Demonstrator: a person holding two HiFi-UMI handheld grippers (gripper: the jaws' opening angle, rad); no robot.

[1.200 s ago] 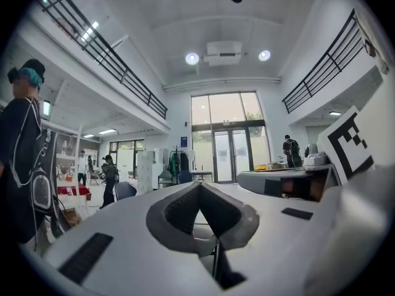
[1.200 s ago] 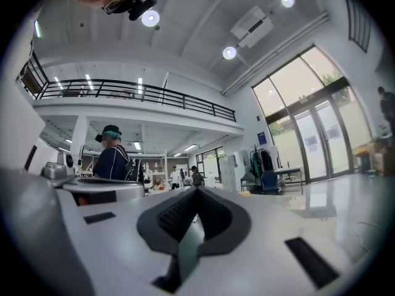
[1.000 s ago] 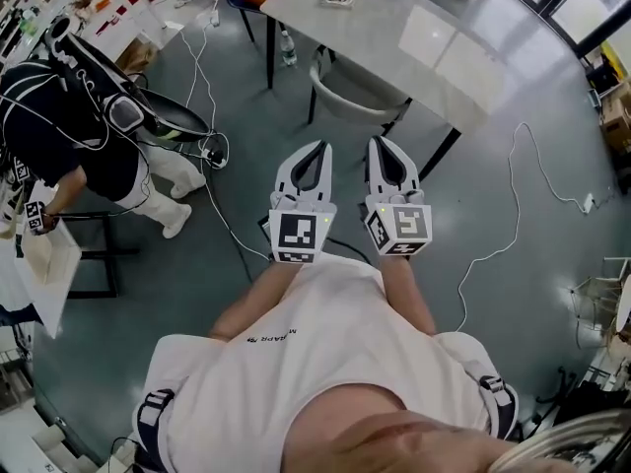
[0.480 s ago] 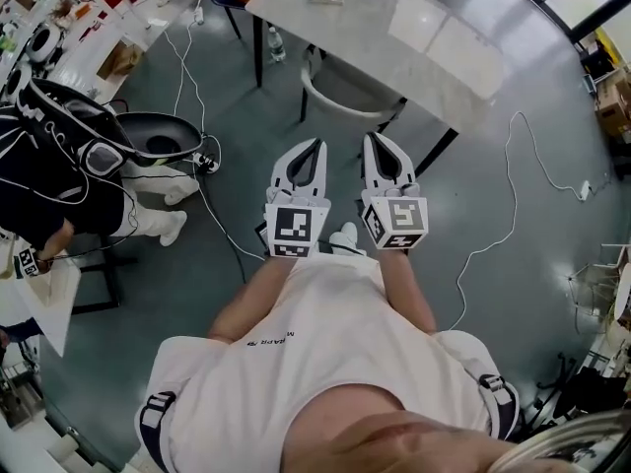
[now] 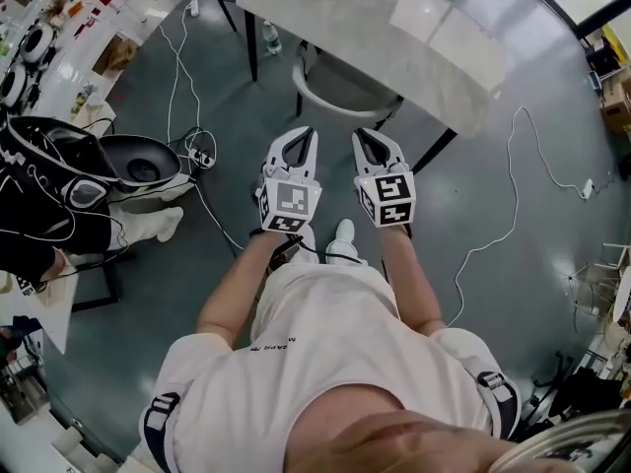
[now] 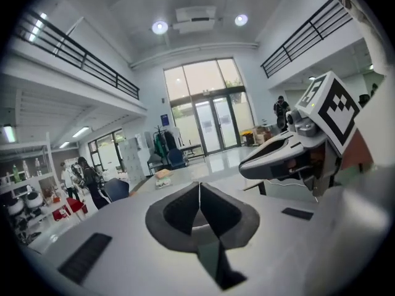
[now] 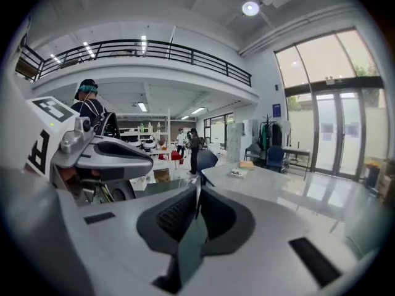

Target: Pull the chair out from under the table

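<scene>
We are at the approach step. The chair point(image 5: 340, 89) sits tucked under the near edge of the table point(image 5: 424, 37), untouched. The left gripper point(image 5: 299, 136) and right gripper point(image 5: 369, 136) hang side by side, short of its backrest, each with jaws pressed together on nothing. In our judgement, the jaws must next spread, reach the backrest rim and clamp it before any pull.

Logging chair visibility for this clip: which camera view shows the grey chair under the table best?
The head view: the grey chair sits tucked under the table, its curved back showing from above. The left gripper view and the right gripper view show only the table's top, not this chair.
</scene>
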